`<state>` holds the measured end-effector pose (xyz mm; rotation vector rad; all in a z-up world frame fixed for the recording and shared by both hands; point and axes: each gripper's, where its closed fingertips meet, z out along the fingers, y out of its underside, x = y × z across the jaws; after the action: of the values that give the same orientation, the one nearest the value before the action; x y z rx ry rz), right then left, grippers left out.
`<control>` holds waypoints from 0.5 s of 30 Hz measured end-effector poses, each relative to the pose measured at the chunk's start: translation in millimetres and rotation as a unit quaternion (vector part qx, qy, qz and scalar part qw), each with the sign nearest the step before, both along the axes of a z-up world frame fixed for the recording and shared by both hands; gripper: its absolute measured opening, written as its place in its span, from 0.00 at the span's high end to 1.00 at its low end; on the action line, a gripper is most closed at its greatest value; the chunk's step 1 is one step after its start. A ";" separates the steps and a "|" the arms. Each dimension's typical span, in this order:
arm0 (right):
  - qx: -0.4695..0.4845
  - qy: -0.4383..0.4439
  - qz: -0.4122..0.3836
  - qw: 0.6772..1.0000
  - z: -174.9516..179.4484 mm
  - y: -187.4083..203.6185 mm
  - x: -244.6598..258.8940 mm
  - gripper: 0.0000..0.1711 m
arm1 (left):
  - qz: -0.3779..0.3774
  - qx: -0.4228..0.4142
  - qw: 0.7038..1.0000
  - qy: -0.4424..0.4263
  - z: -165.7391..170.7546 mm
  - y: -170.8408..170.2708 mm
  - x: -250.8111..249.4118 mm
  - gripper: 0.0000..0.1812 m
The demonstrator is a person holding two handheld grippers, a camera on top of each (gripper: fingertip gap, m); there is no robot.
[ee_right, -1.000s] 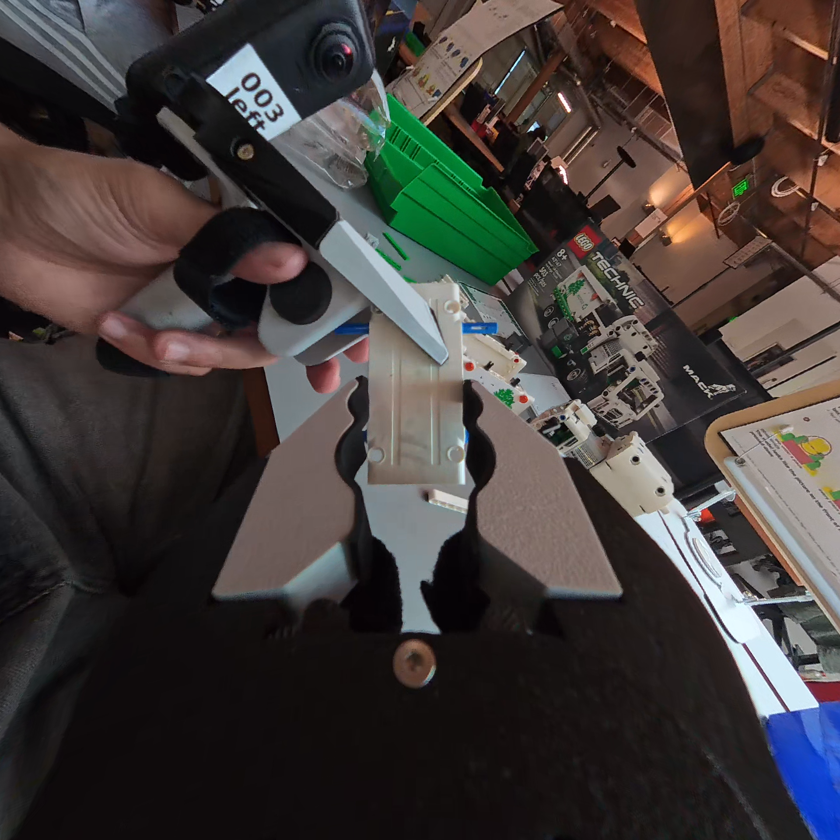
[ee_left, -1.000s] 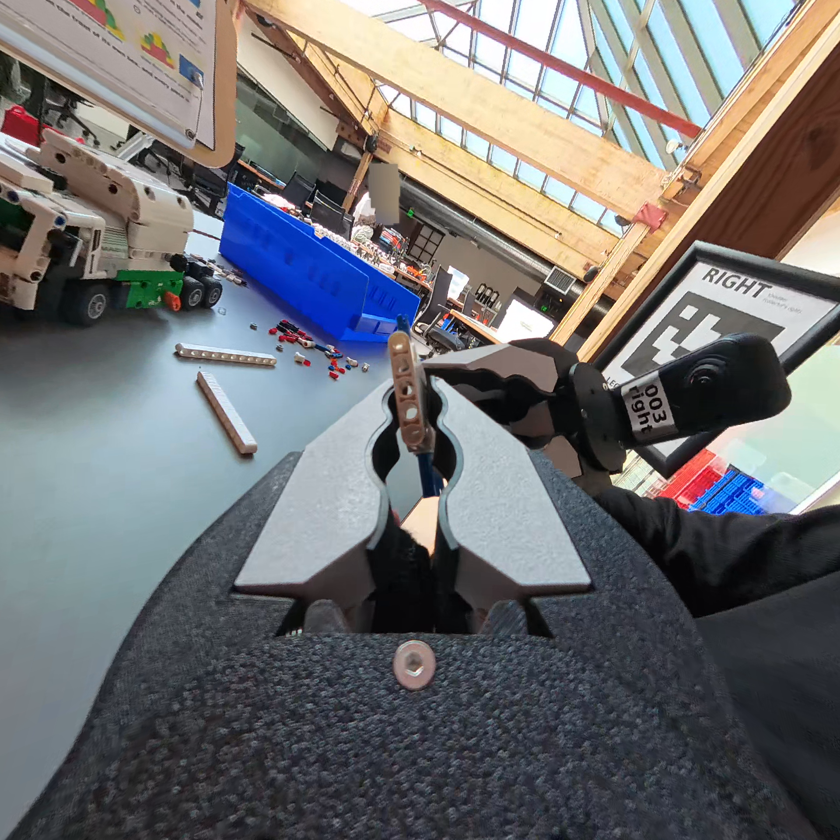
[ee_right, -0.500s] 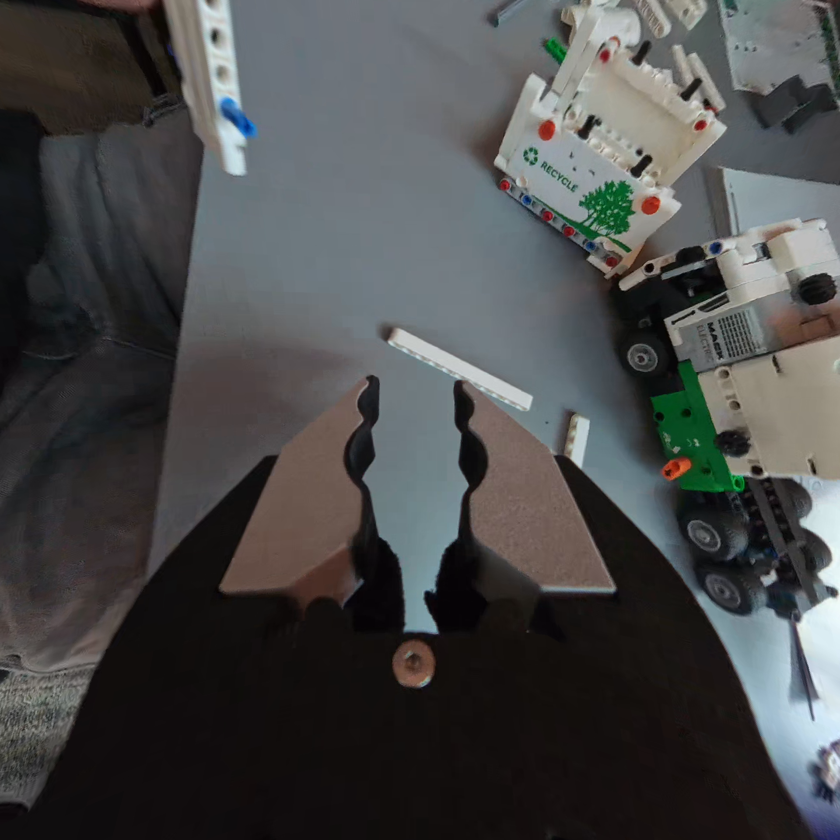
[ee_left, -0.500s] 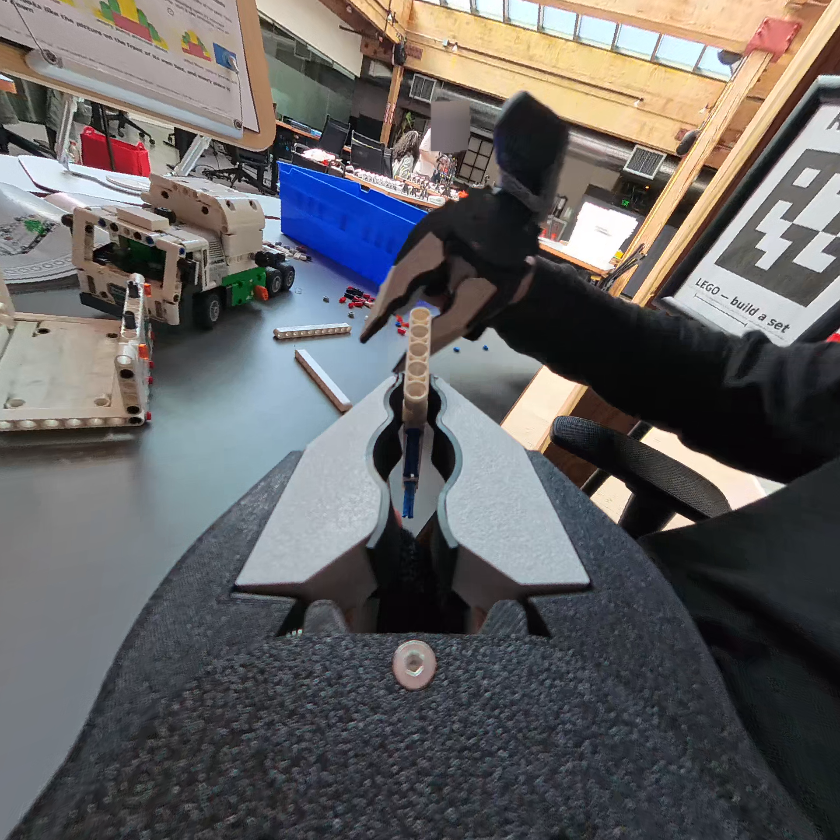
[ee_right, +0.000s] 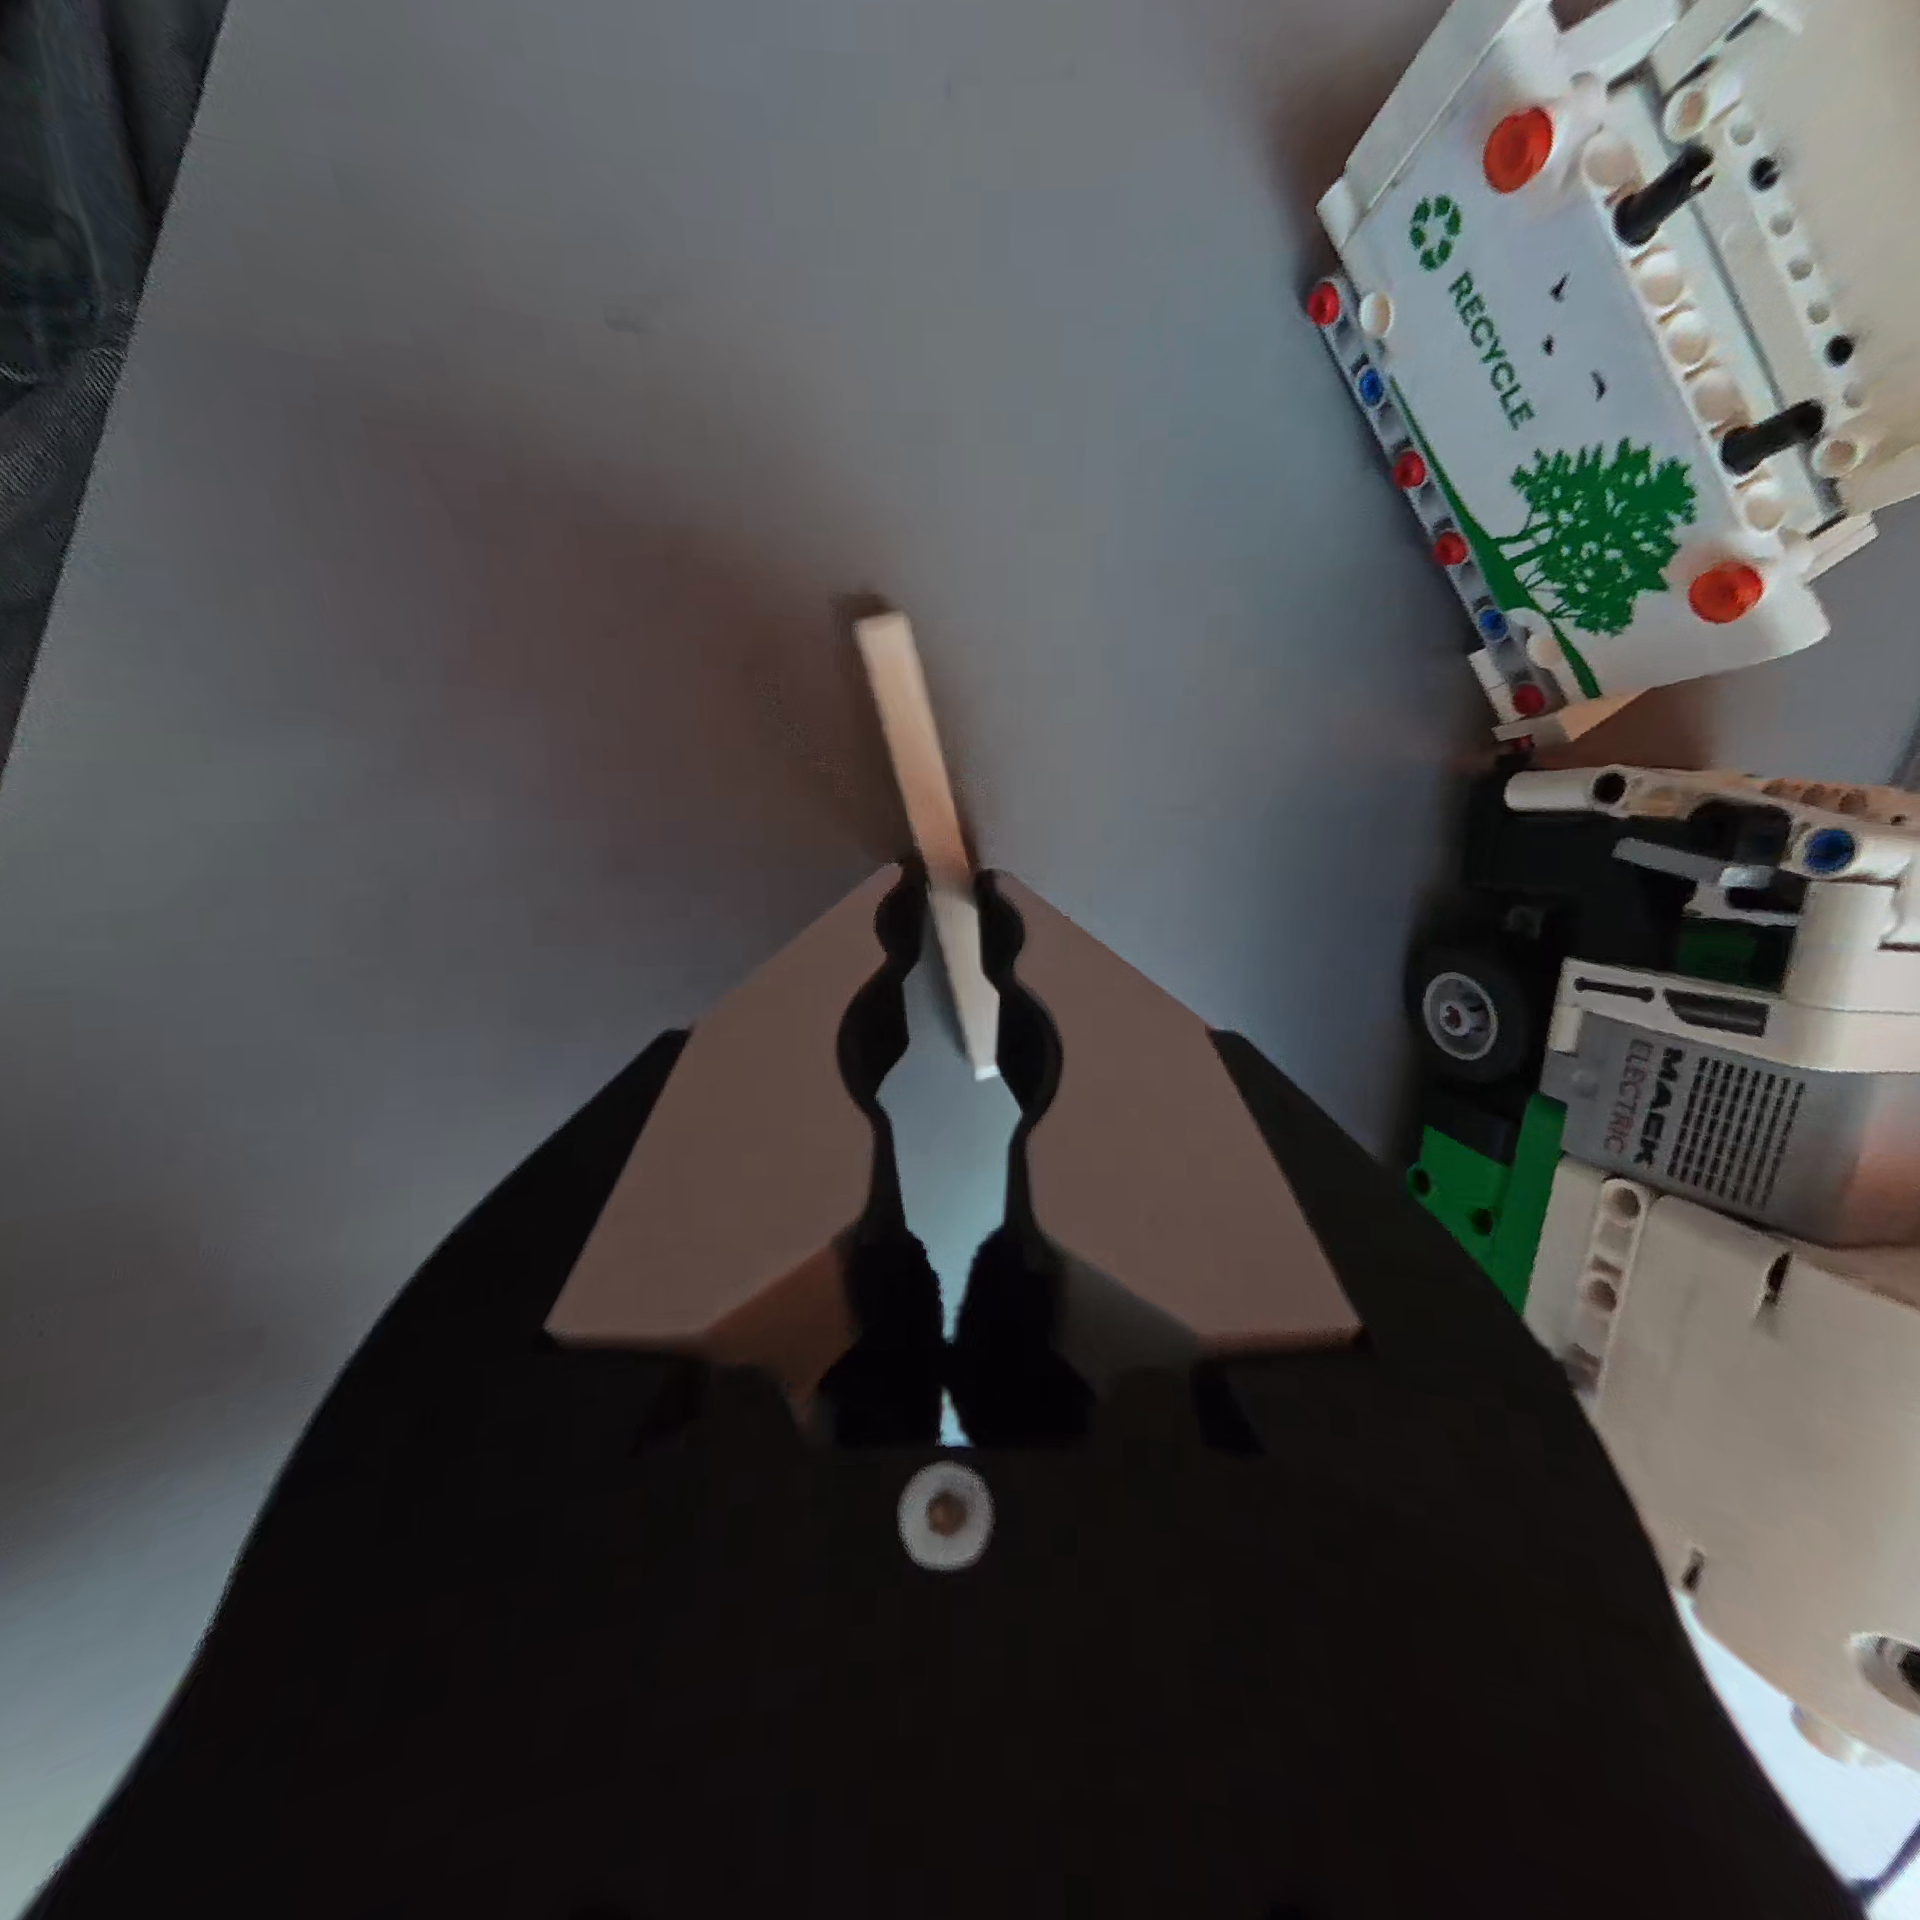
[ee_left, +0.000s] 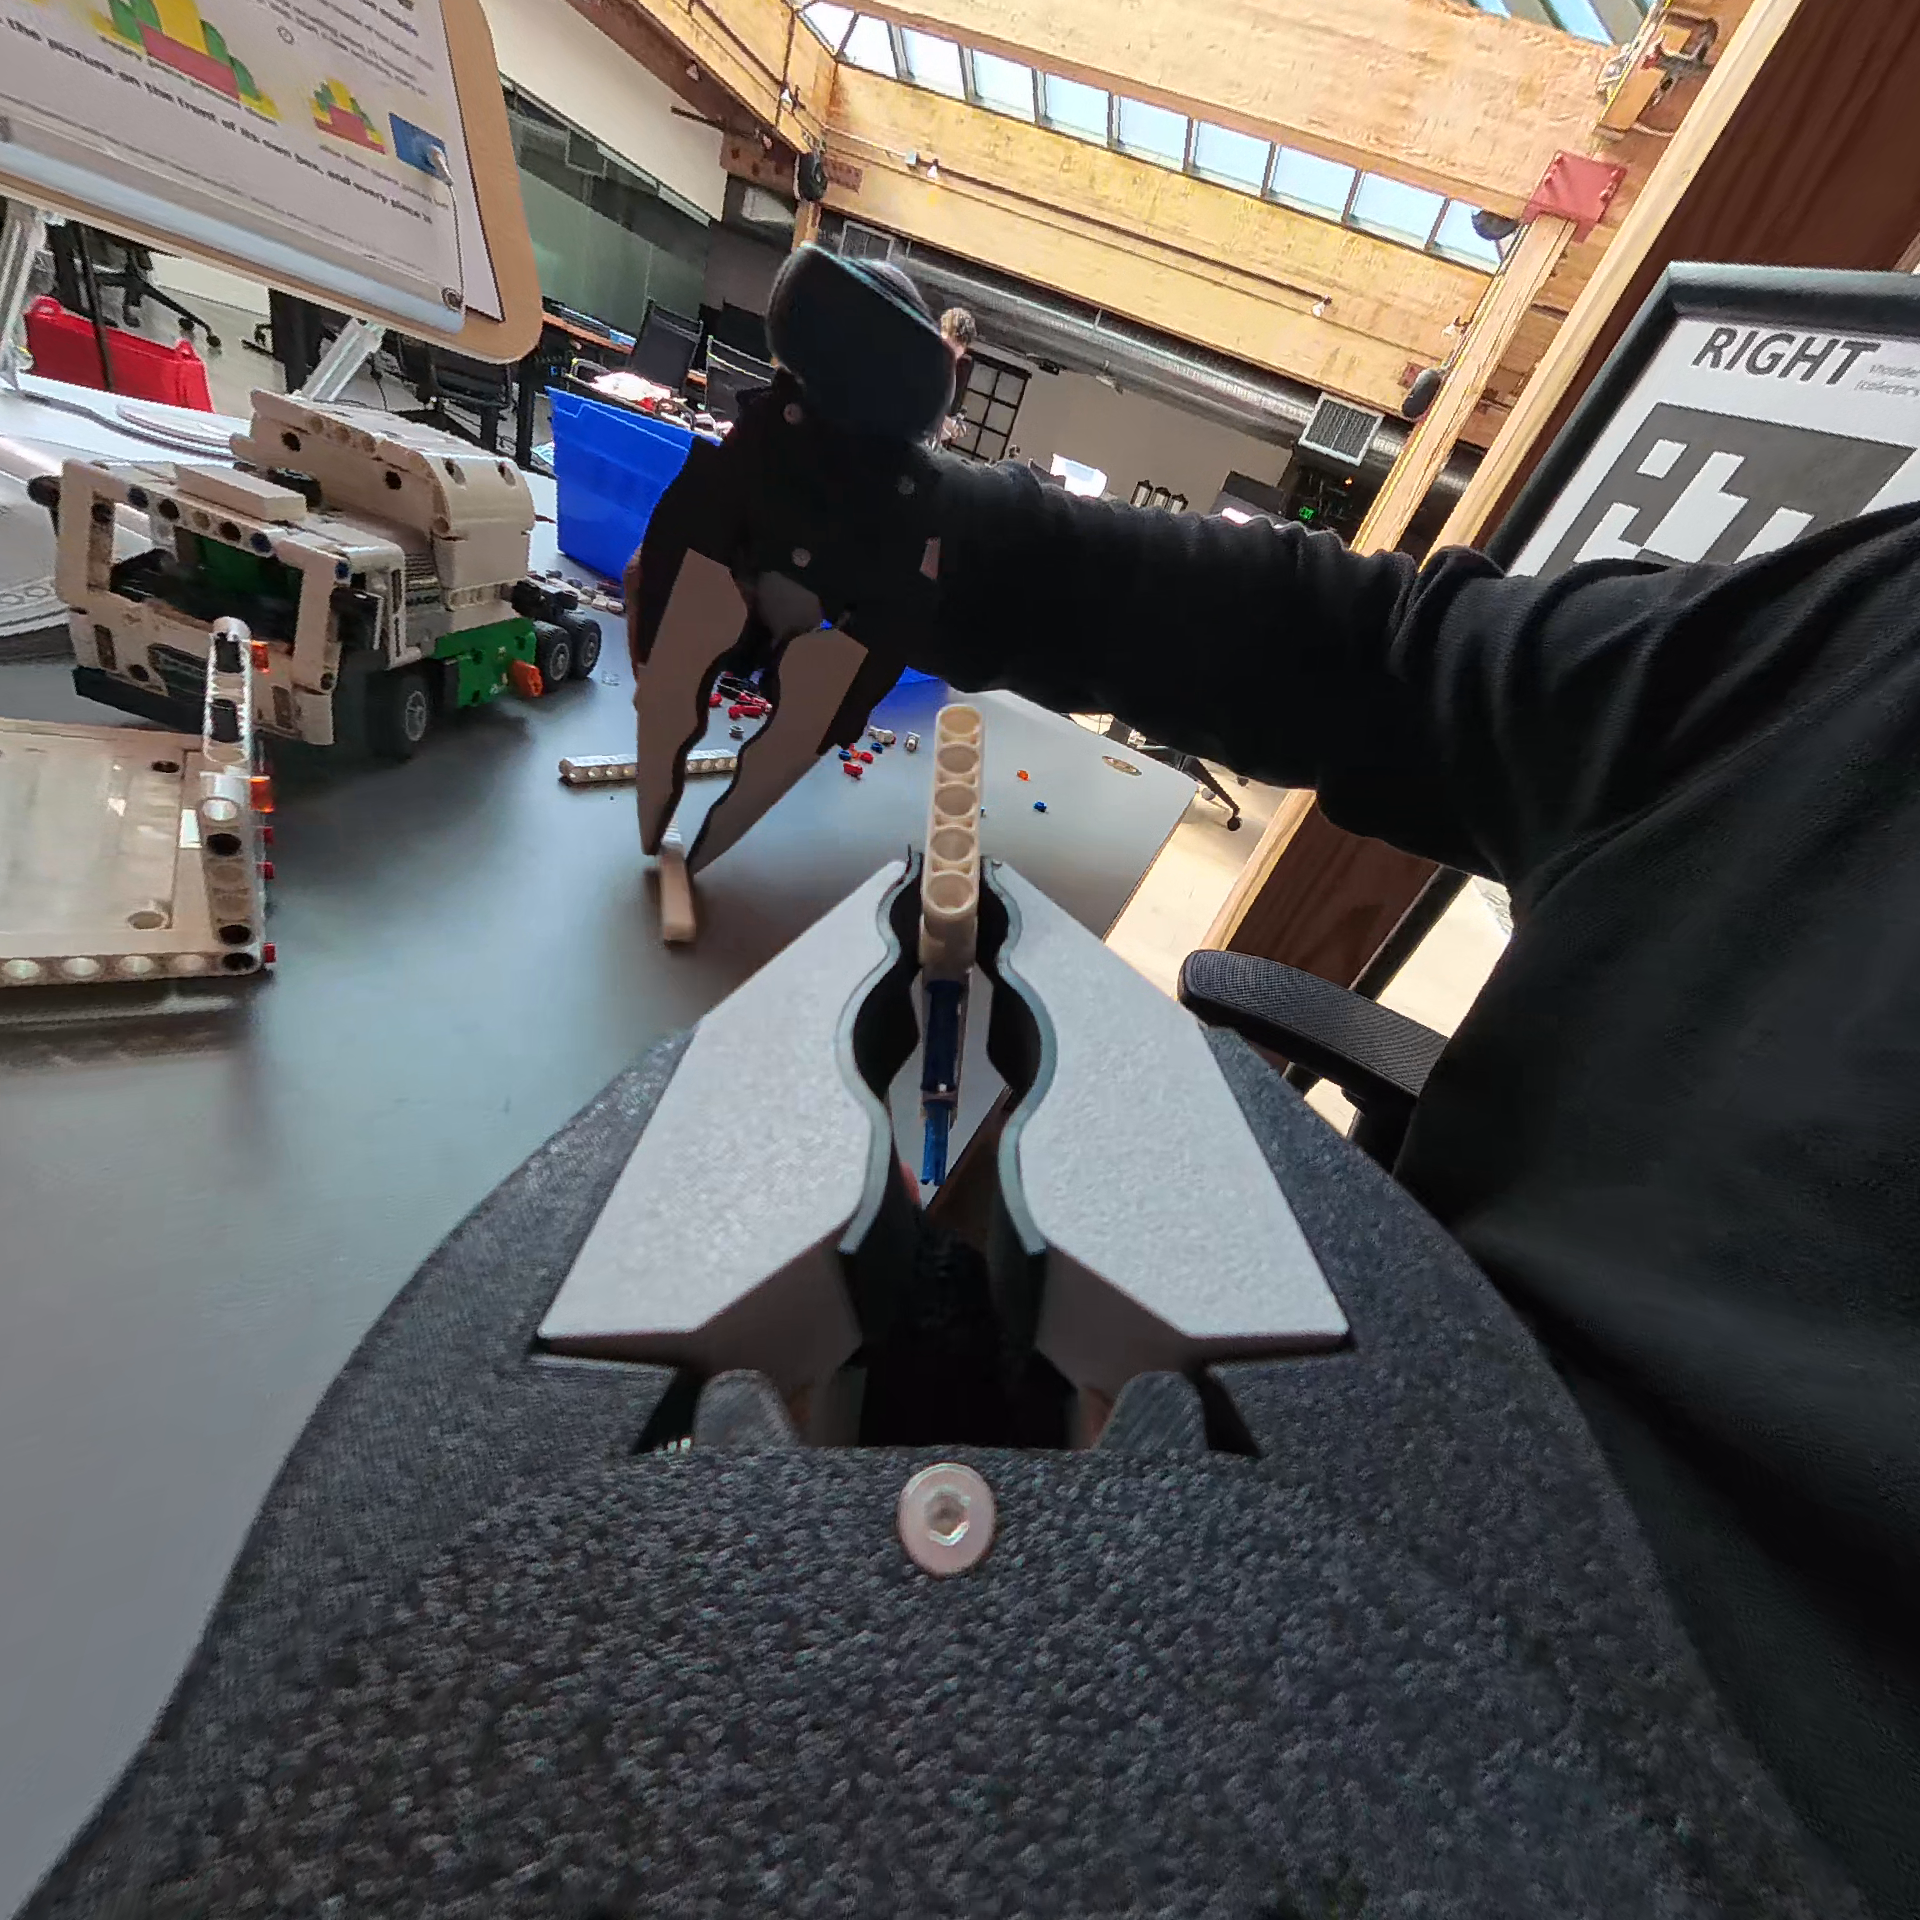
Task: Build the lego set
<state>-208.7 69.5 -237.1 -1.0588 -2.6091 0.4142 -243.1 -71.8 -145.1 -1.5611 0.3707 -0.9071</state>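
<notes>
Left gripper [ee_left: 951,883] clamped on one holed beam [ee_left: 954,805] (blue pin below), right gripper [ee_right: 945,883] narrowly parted around one flat strip [ee_right: 920,764], one truck [ee_left: 301,592].

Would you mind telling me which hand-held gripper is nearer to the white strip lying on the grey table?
Right. The right hand-held gripper has its fingertips on either side of the white strip; the left hand-held gripper sits farther back, clamping a tan holed beam.

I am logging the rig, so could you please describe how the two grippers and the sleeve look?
Both grippers, left and right, have flat grey wedge fingers with wavy black inner edges, on rough black bodies with a silver screw. The sleeve is black.
</notes>
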 end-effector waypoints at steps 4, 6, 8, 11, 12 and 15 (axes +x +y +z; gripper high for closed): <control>-0.028 -0.026 -0.093 0.995 2.5 -6.8 7.0 0.97 | 0.025 -0.017 0.999 0.014 -5.8 3.8 -4.6 0.98; -0.062 0.008 -0.150 0.987 15.9 -20.2 5.8 0.97 | 0.048 -0.036 0.998 0.019 -11.1 8.6 -8.3 0.98; -0.127 0.092 -0.207 0.966 44.3 -40.6 -4.3 0.97 | 0.063 -0.048 0.997 0.004 -12.4 12.0 -8.7 0.98; -0.232 0.226 -0.270 0.907 87.5 -72.6 -18.0 0.96 | 0.077 -0.057 0.995 -0.031 -8.3 16.2 -8.4 0.98; -0.235 0.261 -0.279 0.894 93.6 -81.0 -20.3 0.96 | 0.080 -0.054 0.995 -0.037 -6.2 17.0 -8.2 0.98; -0.154 0.360 -0.311 0.866 97.0 -89.6 -23.4 0.96 | 0.084 -0.052 0.994 -0.044 -3.6 17.4 -6.4 0.98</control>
<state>-232.1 -20.1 -140.1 -1.4176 -1.4782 0.8721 -249.5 -54.4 -148.7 -1.6160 0.1297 -0.8719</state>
